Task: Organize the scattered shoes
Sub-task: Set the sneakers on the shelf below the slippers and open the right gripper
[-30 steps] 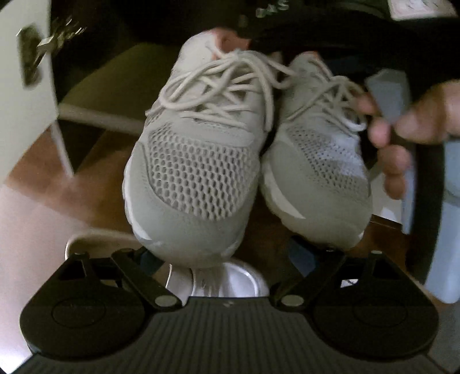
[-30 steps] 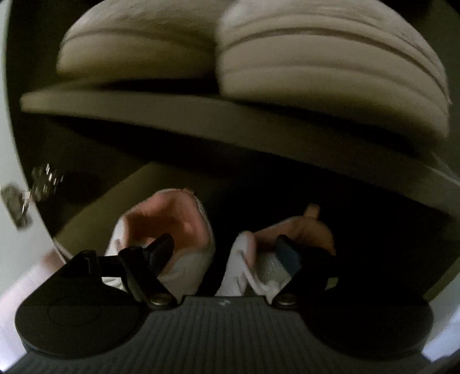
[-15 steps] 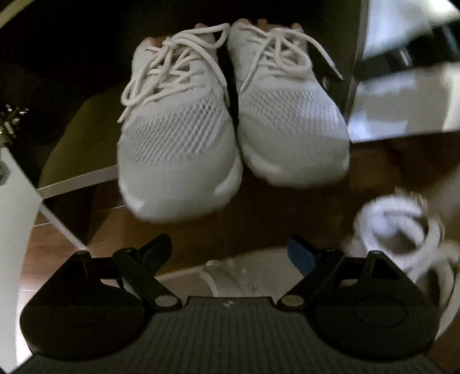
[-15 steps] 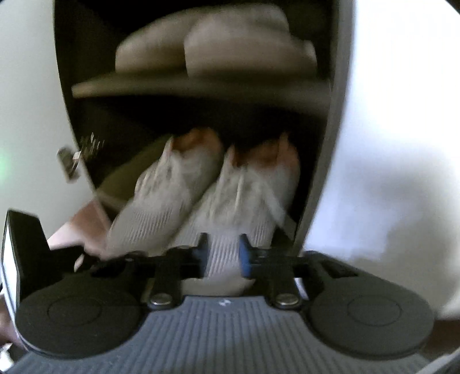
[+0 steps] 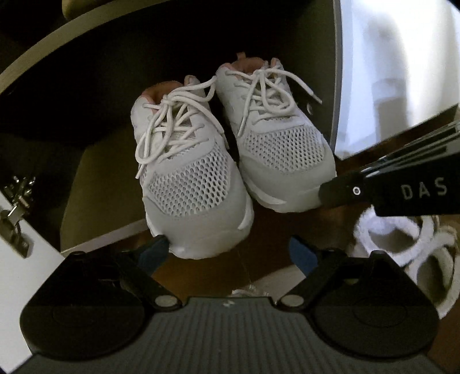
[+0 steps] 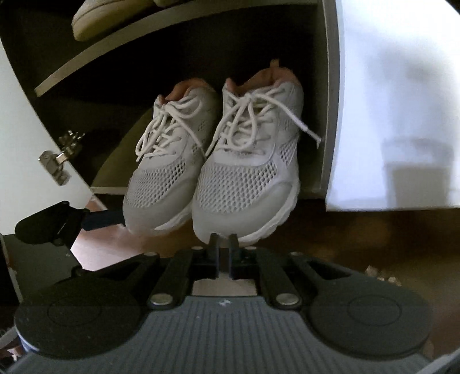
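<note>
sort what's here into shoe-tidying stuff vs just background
Part of the job:
grey mesh sneakers, toes sticking out of the cabinet's bottom shelf
beige shoes on the shelf above
white fluffy slipper on the floor

Background:
door hinge
wooden floor

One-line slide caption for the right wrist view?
Right gripper shut at the toe of one white mesh sneaker, its pair side by side on the cabinet's bottom shelf.

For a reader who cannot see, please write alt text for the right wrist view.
A pair of white mesh sneakers sits on the bottom shelf of an open cabinet, toes sticking out over the wooden floor. The right gripper, jaws shut and empty, is at the right sneaker's toe.
</note>
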A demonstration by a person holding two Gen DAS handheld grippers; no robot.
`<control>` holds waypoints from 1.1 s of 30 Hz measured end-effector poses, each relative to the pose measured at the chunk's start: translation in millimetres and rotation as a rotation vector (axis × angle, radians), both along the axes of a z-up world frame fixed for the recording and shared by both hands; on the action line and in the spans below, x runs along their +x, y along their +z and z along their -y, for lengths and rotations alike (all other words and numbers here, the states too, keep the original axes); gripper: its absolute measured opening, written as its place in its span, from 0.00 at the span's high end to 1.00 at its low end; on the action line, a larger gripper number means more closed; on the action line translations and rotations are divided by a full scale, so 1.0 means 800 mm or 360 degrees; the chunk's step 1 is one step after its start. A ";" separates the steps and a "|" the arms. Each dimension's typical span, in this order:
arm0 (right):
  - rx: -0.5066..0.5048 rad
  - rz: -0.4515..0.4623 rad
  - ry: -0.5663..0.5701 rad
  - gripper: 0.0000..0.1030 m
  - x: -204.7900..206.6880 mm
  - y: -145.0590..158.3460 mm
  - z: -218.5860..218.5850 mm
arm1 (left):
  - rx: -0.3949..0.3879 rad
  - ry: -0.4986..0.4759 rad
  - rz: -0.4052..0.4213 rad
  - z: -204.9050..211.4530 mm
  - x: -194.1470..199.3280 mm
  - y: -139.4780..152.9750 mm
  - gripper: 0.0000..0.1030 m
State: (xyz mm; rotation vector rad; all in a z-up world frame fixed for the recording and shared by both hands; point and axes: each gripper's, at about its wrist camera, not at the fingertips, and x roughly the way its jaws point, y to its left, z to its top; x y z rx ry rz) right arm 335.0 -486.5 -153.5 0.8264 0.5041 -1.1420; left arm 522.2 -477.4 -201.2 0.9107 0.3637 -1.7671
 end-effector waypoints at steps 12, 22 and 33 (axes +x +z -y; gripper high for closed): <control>-0.0121 -0.0116 -0.0152 0.92 -0.009 0.004 0.023 | -0.0062 0.0121 -0.0027 0.046 -0.011 -0.042 0.11; -0.0099 -0.0116 -0.0050 0.91 0.038 -0.017 -0.013 | -0.0018 -0.0119 -0.0001 -0.030 -0.002 -0.042 0.11; -0.0090 -0.0146 -0.0147 0.90 0.040 -0.034 0.008 | -0.0002 -0.0131 -0.0009 -0.013 -0.027 -0.042 0.11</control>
